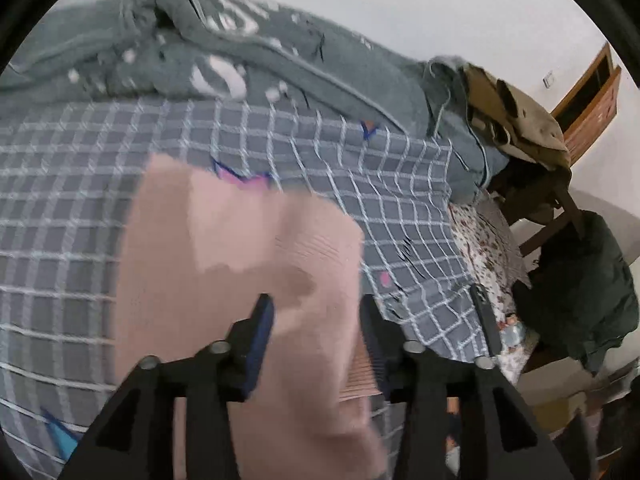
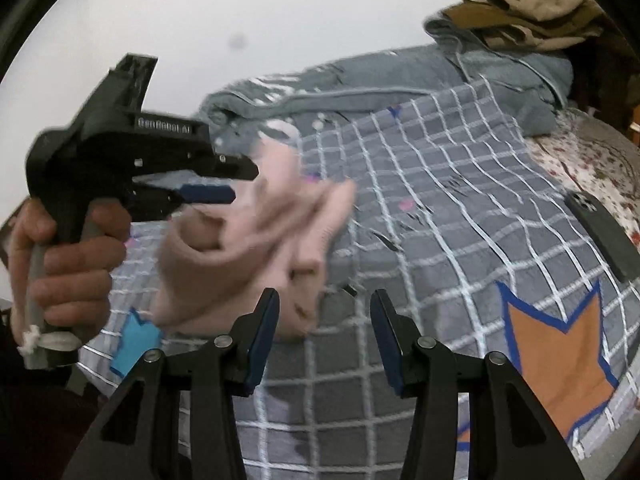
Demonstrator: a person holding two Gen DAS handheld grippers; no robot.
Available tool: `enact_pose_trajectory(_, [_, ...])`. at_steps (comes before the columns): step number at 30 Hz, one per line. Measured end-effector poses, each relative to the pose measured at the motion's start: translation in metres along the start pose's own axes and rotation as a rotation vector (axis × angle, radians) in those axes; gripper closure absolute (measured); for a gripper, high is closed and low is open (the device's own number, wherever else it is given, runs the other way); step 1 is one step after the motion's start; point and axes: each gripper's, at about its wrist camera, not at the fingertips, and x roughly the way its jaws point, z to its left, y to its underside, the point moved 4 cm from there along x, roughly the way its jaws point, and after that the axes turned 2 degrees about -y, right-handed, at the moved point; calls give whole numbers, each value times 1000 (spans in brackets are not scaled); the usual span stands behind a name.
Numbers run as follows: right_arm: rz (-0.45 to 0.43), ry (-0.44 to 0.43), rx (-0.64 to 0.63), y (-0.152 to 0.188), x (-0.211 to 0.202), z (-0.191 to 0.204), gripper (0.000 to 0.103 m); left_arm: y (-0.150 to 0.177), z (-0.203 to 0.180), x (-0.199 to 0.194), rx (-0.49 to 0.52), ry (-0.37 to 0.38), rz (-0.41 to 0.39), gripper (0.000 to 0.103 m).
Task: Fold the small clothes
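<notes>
Left hand (image 2: pixel 72 264) wraps the grey handle of the left gripper (image 2: pixel 244 182), fingers curled round it from the front; the gripper sits about level across the left of the right wrist view, its fingers pointing toward the pink garment (image 2: pixel 256 248). From that side view the two fingers stand a moderate gap apart, one black tip above and one blue pad (image 2: pixel 208 193) below, with the garment's upper edge just at or beyond the tips; blur prevents telling whether cloth touches them. In the left wrist view the same gripper (image 1: pixel 316 312) looks down at a slant on the garment (image 1: pixel 240 264), which fills the space between and beyond the fingers; the pads do not press on it, so the jaws read as partly open and released. The garment is pale pink ribbed knit, bunched and motion-blurred, apparently lifted or dropping just over the grey checked bedcover (image 2: pixel 440 208), left of centre. Right gripper (image 2: pixel 324 328) points down at a slant over the bedcover, jaws likewise at a moderate gap, nothing between them; the pink fabric's lower edge lies just beyond its left finger, contact unclear. The hand carrying it is out of view. Behind: a grey-green blanket (image 2: pixel 400 76) heaped along the wall, tan clothing (image 2: pixel 532 12) on top of it, a dark phone (image 2: pixel 604 232) lying on the bed at right.
</notes>
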Motion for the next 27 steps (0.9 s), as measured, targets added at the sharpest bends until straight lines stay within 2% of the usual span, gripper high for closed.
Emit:
enact_pose_trajectory(5, [-70,-130,30,-19,-6,24,44,11,41,-29,25,-80,-65,51])
enact_pose_trajectory(10, [-75,-231,74,-29,5,47,37,34,85,-49,43,-142,-87,50])
enact_pose_trajectory(15, [-33,-172,88,-27,36,62,36,67,115,-54,47,-131,-65,49])
enact_pose_trajectory(20, [35,-140,163,-24,71,61,36,94,118,-47,113,-99,-54,46])
enact_pose_trajectory(22, [63,-157,191,-26,80,59,41,106,113,-43,156,-74,-47,46])
enact_pose_trajectory(24, [65,-169,203,-29,81,57,52,114,106,-39,187,-59,-42,46])
enact_pose_trajectory(26, [62,-162,194,-32,81,56,66,119,96,-33,211,-40,-38,46])
enact_pose_trajectory(27, [64,-161,189,-33,81,56,69,121,92,-31,220,-34,-33,45])
